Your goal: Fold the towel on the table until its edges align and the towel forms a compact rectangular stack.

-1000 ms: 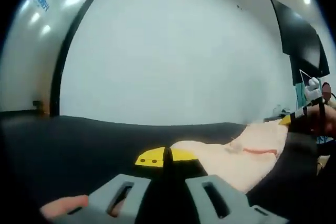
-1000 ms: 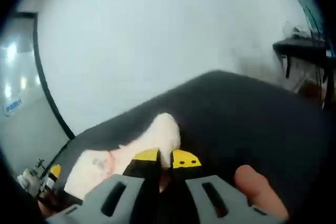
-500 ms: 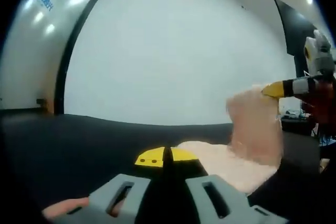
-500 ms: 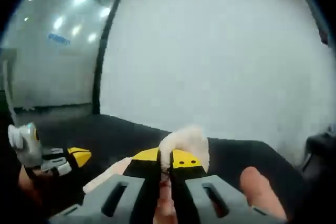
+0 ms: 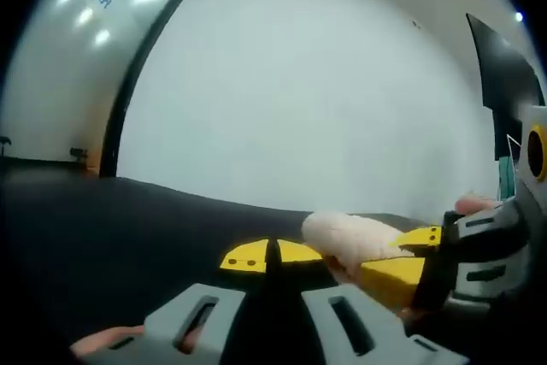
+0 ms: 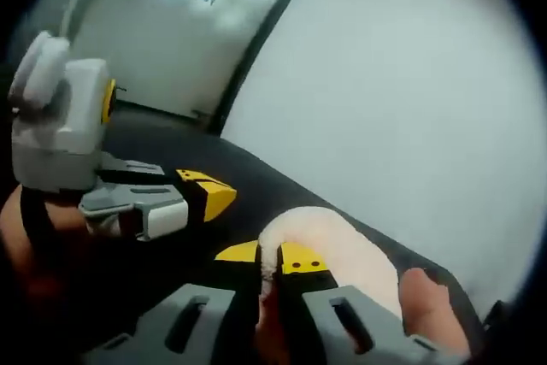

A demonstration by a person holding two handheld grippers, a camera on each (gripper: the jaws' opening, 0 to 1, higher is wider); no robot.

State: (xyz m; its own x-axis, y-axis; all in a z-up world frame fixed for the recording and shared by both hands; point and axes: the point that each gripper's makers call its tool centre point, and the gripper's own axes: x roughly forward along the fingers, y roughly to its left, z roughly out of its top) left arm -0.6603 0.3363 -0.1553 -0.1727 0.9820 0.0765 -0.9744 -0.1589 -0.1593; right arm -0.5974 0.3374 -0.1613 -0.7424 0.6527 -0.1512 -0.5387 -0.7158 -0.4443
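Observation:
A pale pink towel (image 6: 342,250) bulges up over the yellow tips of my right gripper (image 6: 278,254), which is shut on a fold of it above the black table (image 6: 248,168). In the left gripper view the same towel (image 5: 346,235) shows as a rolled hump just right of my left gripper (image 5: 272,256), whose jaws are shut with no cloth visible between them. The right gripper (image 5: 423,238) comes in from the right, close beside the hump. My left gripper (image 6: 214,197) appears on the left of the right gripper view, a short gap away from the towel.
The black table (image 5: 128,228) stretches away to the left. A white wall stands behind it, with a dark post (image 5: 141,74) and glass panel at the left. A black monitor (image 5: 500,74) hangs at the far right. A hand (image 6: 26,237) holds the left gripper.
My right gripper has carried the lifted towel fold across and down until it is right beside my left gripper. The left gripper has stayed shut and nearly still.

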